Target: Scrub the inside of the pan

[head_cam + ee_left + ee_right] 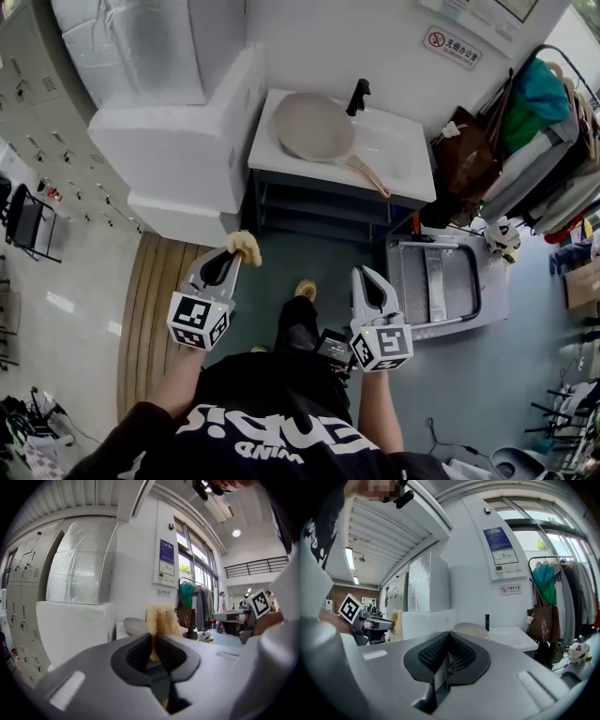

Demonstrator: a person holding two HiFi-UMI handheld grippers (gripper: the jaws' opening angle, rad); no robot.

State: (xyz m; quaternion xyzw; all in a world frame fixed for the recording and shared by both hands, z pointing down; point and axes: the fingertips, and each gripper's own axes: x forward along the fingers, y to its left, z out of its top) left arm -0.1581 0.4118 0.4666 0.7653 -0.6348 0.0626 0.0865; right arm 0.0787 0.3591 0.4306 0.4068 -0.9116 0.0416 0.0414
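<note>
A beige pan [312, 127] with a wooden handle [368, 175] lies on the white sink counter [408, 183], its bowl propped at the left end. It also shows as the pan [133, 626] and the pan [471, 629] in the gripper views. My left gripper [238, 251] is shut on a yellow sponge [245, 246], well short of the sink; the sponge [161, 619] sticks up between its jaws. My right gripper [364, 276] is shut and holds nothing. Both are held at waist height above the floor.
A black tap [357, 97] stands at the back of the sink. Large white wrapped blocks [178, 141] stand left of the sink. A folded step ladder [441, 286] lies on the floor at the right, with bags and hanging clothes [525, 131] beyond it.
</note>
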